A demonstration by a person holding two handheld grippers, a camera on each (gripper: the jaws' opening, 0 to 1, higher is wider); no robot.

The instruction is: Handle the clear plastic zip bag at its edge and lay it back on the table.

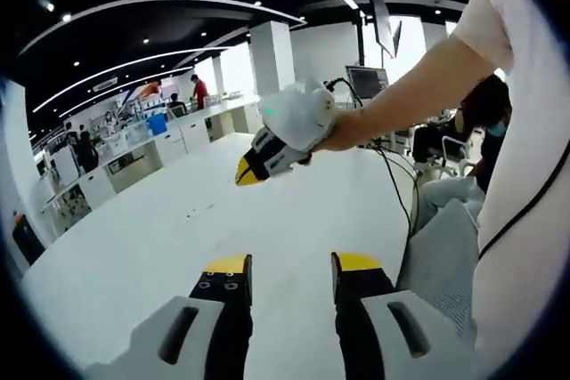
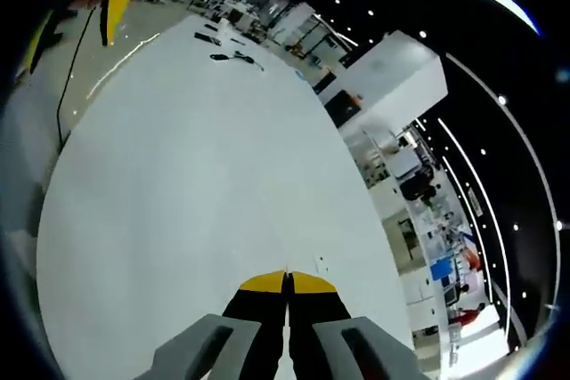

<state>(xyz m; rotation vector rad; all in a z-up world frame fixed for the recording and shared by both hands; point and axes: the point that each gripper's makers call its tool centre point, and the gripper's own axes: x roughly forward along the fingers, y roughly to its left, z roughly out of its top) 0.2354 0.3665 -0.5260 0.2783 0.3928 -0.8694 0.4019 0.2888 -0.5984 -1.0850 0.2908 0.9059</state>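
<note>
Parted by a clear gap, the jaws of the left gripper (image 1: 291, 270) rise from the bottom of the left gripper view, yellow tips up, black shanks below, with nothing between them. Bare white table (image 1: 160, 246) lies under and beyond them, running toward the upper left of the frame. Above the jaws, near the centre, the right gripper (image 1: 247, 172) comes in from the right, held by a person's hand (image 1: 328, 135) on a bare forearm; its yellow tip points down-left and hangs over the table, and from this angle its jaws look pressed together. A white sleeve and torso fill the right edge, with a grey cloth bundle (image 1: 445, 255) at the lower right. Black cables (image 1: 396, 184) trail across the table's far right side toward a monitor (image 1: 367, 80) (upper centre-right). A white pillar (image 1: 273, 58) stands beyond the table's far end.

In the right gripper view, the right gripper (image 2: 286, 278) shows its two yellow tips meeting at the bottom centre, closed with nothing visible between them. White table (image 2: 196, 175) spreads upward from them. Small dark items (image 2: 233, 58), too small to name, lie at its far end near the top. The clear plastic zip bag cannot be made out on the table in either view.
</note>
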